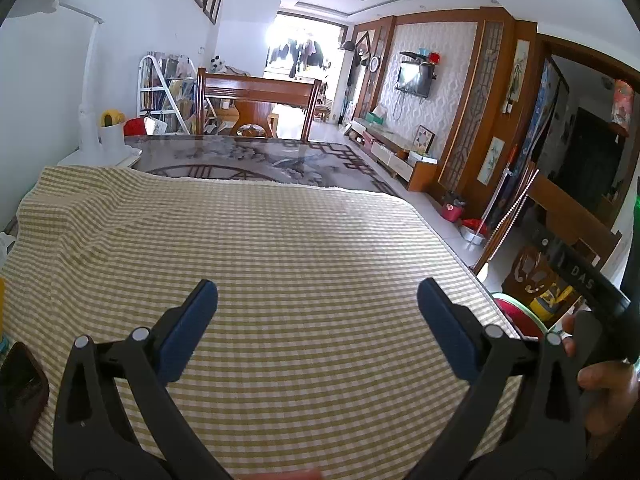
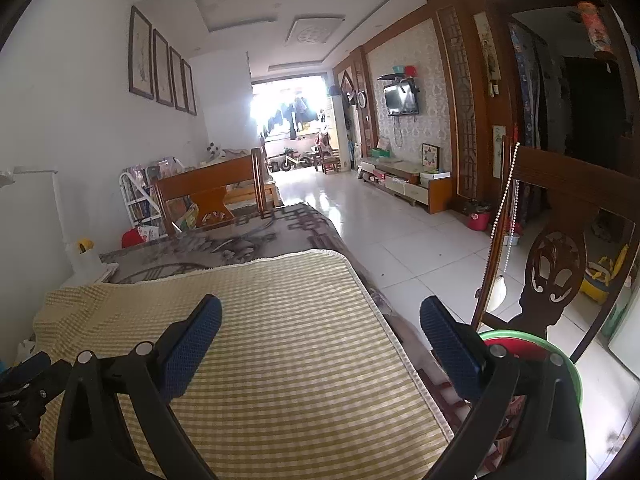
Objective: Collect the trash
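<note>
My left gripper (image 1: 318, 292) is open and empty above a yellow-and-white checked cloth (image 1: 280, 240) that covers the table. My right gripper (image 2: 320, 308) is open and empty over the cloth's right edge (image 2: 280, 340). A green-rimmed basin with a red inside (image 2: 520, 344) sits below the table's right side, under the right finger; it also shows in the left wrist view (image 1: 516, 312). No piece of trash shows on the cloth in either view. The right gripper's body (image 1: 580, 276) appears at the right of the left wrist view.
A dark phone (image 1: 20, 384) lies at the cloth's left edge. A white lamp base and cup (image 1: 108, 136) stand at the far left. Wooden chairs stand at the far end (image 1: 256, 100) and the right (image 2: 560, 248). A patterned grey tabletop (image 1: 260, 160) lies beyond the cloth.
</note>
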The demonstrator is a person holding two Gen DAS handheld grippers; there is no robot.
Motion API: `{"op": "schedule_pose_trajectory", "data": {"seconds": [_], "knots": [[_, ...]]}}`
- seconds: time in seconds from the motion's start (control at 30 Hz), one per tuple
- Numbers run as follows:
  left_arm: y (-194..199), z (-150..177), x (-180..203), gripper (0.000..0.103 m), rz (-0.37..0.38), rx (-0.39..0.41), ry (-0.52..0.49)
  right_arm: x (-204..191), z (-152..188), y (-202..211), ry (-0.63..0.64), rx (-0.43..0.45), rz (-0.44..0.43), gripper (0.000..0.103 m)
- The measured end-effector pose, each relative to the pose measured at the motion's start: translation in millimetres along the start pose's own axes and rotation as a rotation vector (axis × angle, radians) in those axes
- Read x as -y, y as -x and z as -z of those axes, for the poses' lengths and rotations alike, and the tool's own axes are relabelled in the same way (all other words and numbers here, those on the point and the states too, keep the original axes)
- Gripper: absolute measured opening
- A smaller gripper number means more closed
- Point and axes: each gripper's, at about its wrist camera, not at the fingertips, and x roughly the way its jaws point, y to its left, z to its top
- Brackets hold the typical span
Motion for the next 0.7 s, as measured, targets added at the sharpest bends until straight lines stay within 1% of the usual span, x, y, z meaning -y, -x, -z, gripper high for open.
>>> {"op": "schedule_pose_trajectory", "data": {"seconds": [0.53, 0.7], "knots": [[0, 2, 2, 0.098, -0.004, -0.008, -0.004, -14, 4, 1, 0.089, 0.006, -0.003, 0.096], [0, 2, 2, 0.098, -0.004, -0.009, -0.005, -18, 7, -1, 0.117, -0.006, -0.02, 0.096]]}}
